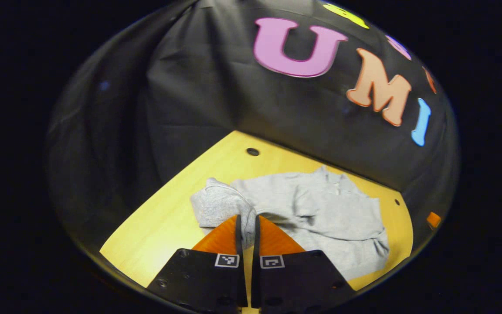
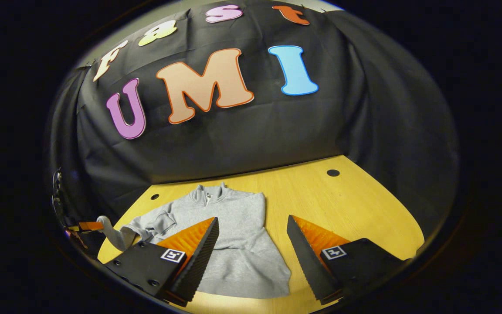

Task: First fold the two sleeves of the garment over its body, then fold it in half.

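A grey sweatshirt (image 2: 242,244) lies flat on the yellow wooden table (image 2: 355,209), its collar (image 2: 209,194) toward the booth wall. My left gripper (image 1: 247,226) is shut on a bunched sleeve (image 1: 218,205), and the cloth is pinched between both fingers. In the right gripper view that sleeve (image 2: 113,235) hangs lifted at the garment's left side, held by the left gripper (image 2: 89,226). My right gripper (image 2: 252,220) stands open above the sweatshirt's lower body, one finger over the cloth and the other over bare table. Nothing sits between its fingers.
The black cloth wall (image 2: 255,131) closes off the back and sides of the table. Small round holes (image 2: 333,172) (image 1: 252,151) dot the tabletop near the wall. Bare wood (image 1: 164,226) lies to the left of the sweatshirt in the left gripper view.
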Available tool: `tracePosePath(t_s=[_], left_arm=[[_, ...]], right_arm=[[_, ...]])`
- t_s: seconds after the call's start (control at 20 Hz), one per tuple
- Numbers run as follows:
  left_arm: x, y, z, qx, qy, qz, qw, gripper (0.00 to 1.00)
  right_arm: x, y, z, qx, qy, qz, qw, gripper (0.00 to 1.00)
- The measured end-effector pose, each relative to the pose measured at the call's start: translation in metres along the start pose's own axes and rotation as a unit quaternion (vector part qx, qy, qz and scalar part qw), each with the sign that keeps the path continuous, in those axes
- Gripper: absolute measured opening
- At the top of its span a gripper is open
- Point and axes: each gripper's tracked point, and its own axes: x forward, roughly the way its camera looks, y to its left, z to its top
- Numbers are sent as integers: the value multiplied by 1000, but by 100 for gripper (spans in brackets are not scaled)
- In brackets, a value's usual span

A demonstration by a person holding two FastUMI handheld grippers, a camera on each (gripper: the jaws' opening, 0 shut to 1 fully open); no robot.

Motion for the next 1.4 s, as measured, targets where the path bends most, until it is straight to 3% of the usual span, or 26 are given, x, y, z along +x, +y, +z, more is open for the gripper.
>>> tracePosePath(t_s=[0.05, 0.25, 0.35, 0.55, 0.75, 0.85, 0.9, 0.95, 1.0, 1.05, 1.25, 1.3, 1.35, 1.4], left_arm=[[1, -53, 13, 24, -9, -48, 999, 3], [1, -151, 23, 64, -16, -134, 989, 3], [-1, -220, 21, 109, -22, -199, 974, 2], [-3, -329, -2, 151, -11, -283, 947, 2], [7, -419, -33, 186, 3, -336, 923, 5], [30, -454, -57, 196, 14, -341, 919, 2], [38, -457, -66, 197, 21, -338, 920, 3], [47, -460, -74, 197, 28, -334, 921, 3], [58, -460, -82, 199, 33, -326, 924, 3], [70, -458, -88, 200, 38, -313, 928, 3], [119, -453, -117, 205, 53, -272, 939, 6], [125, -454, -123, 210, 58, -271, 938, 8], [132, -455, -128, 221, 58, -268, 936, 12], [137, -459, -133, 236, 55, -271, 932, 23]], right_arm=[[-11, -11, 1, 11, -6, -10, 1000, 98], [-34, -39, -4, 21, -13, -39, 999, 94], [-51, -55, -11, 40, -11, -55, 998, 98], [-63, -76, -27, 53, 0, -71, 996, 94], [-71, -88, -29, 47, 10, -70, 996, 94], [-69, -93, -35, 42, 22, -62, 997, 98], [-70, -95, -36, 39, 23, -60, 997, 94], [-70, -96, -37, 40, 25, -60, 997, 98], [-69, -97, -38, 45, 27, -58, 997, 94], [-68, -98, -42, 49, 32, -55, 997, 98], [-65, -95, -58, 51, 50, -40, 997, 94], [-65, -96, -61, 47, 53, -38, 997, 98], [-64, -96, -64, 45, 57, -36, 997, 94], [-63, -96, -68, 40, 64, -31, 997, 94]])
